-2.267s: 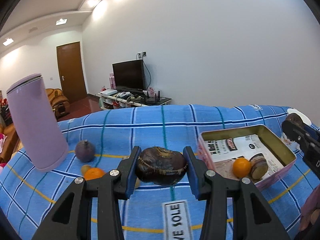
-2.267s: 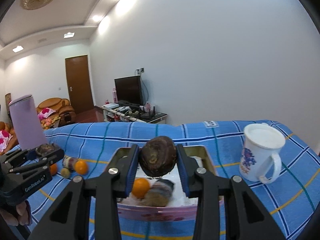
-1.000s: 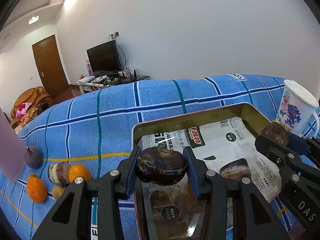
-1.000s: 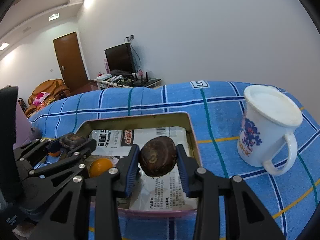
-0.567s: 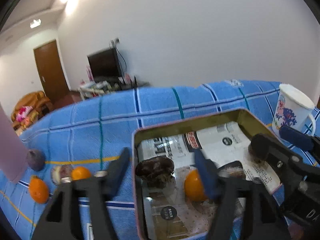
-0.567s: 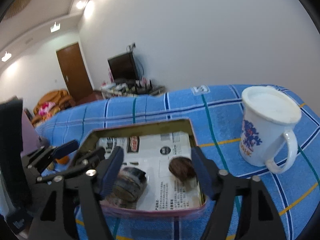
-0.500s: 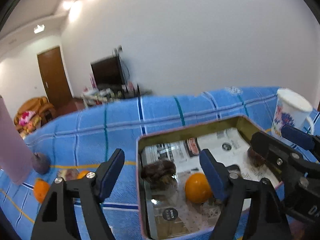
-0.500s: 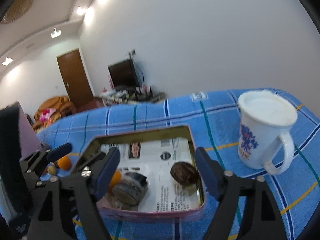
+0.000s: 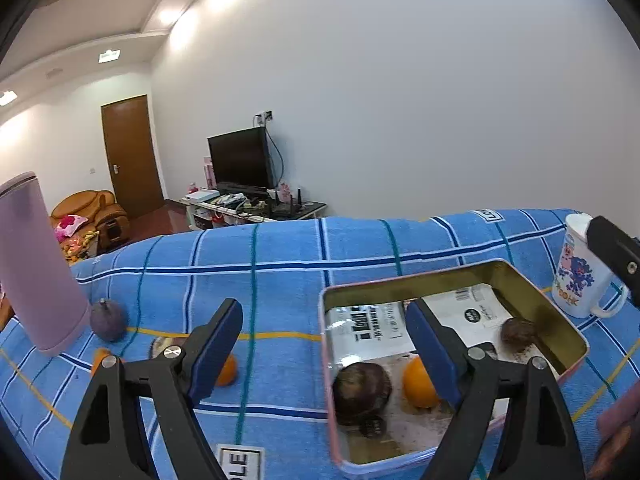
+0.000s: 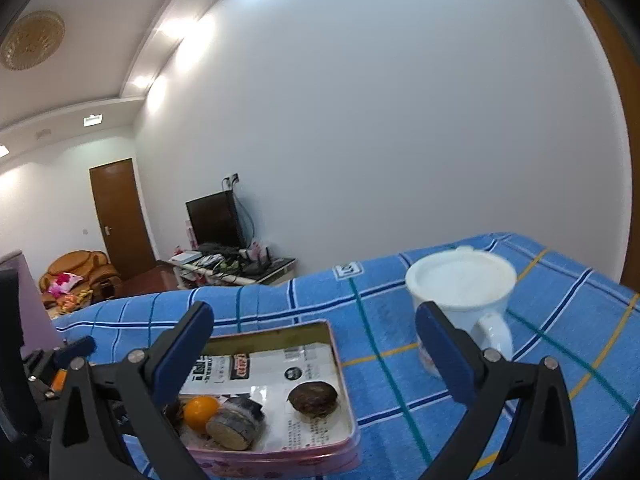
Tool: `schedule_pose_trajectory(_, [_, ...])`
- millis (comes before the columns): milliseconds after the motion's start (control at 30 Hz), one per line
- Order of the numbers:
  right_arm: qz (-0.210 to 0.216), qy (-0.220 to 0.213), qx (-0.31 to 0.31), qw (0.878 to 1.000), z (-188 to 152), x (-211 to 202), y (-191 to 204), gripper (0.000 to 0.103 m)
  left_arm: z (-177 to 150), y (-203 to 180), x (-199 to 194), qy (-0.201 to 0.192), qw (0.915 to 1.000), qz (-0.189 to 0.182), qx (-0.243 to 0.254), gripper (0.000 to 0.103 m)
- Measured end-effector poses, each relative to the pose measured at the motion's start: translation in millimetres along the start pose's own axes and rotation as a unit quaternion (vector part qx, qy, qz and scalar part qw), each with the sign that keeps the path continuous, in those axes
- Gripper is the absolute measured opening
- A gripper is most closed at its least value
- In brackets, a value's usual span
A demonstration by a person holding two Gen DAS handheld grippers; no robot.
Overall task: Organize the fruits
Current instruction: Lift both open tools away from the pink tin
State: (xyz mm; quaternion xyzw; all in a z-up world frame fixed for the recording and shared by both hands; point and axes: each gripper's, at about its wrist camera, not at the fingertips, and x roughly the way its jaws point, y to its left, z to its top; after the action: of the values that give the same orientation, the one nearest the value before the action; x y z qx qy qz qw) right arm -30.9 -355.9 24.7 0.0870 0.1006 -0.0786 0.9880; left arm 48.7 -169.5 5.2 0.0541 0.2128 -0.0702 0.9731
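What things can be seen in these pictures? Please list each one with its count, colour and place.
tin: 1, pink outside, gold inside, on the blue cloth, lined with printed paper
brown fruits: 2, dark brown, in the tin, one at its left, one at its right
orange: 1, orange, in the tin
cut fruit: 1, grey and tan, in the tin beside the orange
loose fruits: several, one purple, others orange, on the cloth left of the tin
mug: 1, white with a print, right of the tin
tumbler: 1, lilac, far left
cloth: 1, blue checked
left hand-held gripper: 1, black with blue pads, open
right hand-held gripper: 1, black with blue pads, open
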Motion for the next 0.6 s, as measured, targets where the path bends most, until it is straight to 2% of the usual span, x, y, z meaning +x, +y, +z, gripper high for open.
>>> schedule_pose_trajectory(167, [-0.023,-0.05,-0.026,0.998,-2,-14,7,0.103,-1,11,-7,-0.018,0.9995,0.026,-0.002,0.085])
schedule_pose_trajectory(333, [-0.034,-0.121,-0.036,0.991,-2,-38,8,0.103,-3,21,-14,-0.039,0.998,0.05,-0.002,0.085])
schedule_pose_trajectory(600, [-0.04,-0.12,-0.019,0.992,0,-40,3,0.103,-11,27,-22,-0.046,0.9972,0.06,-0.002,0.085])
